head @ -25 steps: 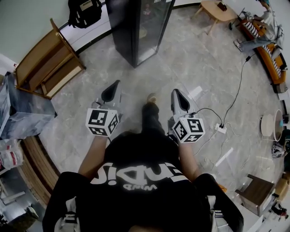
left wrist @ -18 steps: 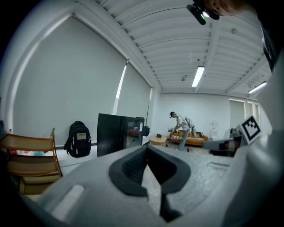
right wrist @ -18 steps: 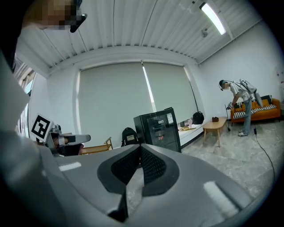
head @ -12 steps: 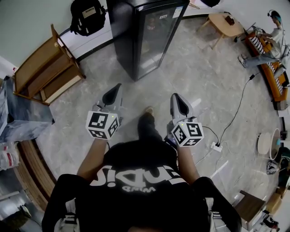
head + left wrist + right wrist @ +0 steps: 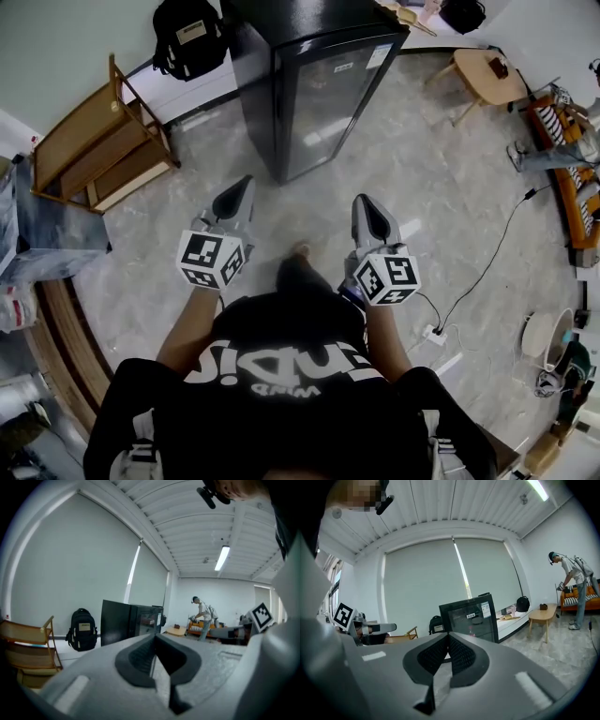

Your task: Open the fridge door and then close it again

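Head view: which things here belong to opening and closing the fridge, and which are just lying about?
For the job: fridge, door closed; left gripper, shut and empty; right gripper, shut and empty.
Lying about: backpack; wooden shelf; small table; power strip on the floor.

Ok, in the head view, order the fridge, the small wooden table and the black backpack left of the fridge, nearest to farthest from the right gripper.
From the right gripper:
1. fridge, just ahead, slightly to the left.
2. small wooden table, ahead and off to the right.
3. black backpack, against the wall past the fridge's left side.
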